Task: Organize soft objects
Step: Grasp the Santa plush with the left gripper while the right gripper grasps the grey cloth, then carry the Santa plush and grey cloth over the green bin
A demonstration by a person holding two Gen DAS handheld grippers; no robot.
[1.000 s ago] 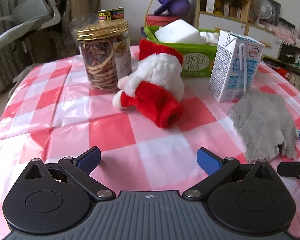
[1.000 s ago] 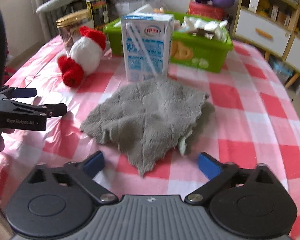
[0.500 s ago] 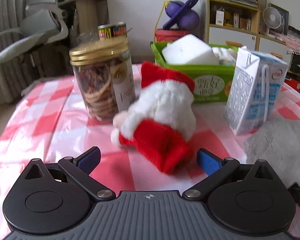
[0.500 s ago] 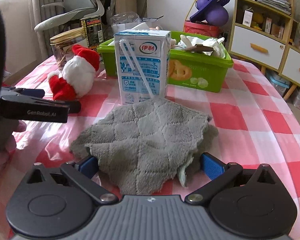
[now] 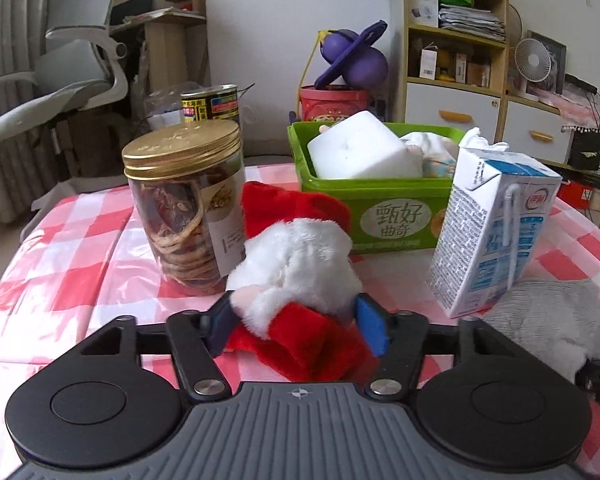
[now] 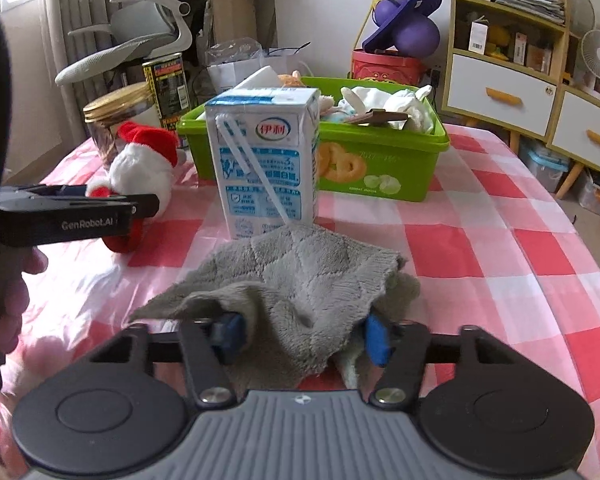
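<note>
Both grippers have just been closing: the left gripper now pinches the Santa plush, and the right gripper bunches the grey cloth between its blue pads. Plush sits mid-table, hard against the cookie jar on its left. Milk carton stands at the cloth's far edge, blocking the straight line to the green bin near the table's far edge. Open checkered table lies right of the cloth.
</note>
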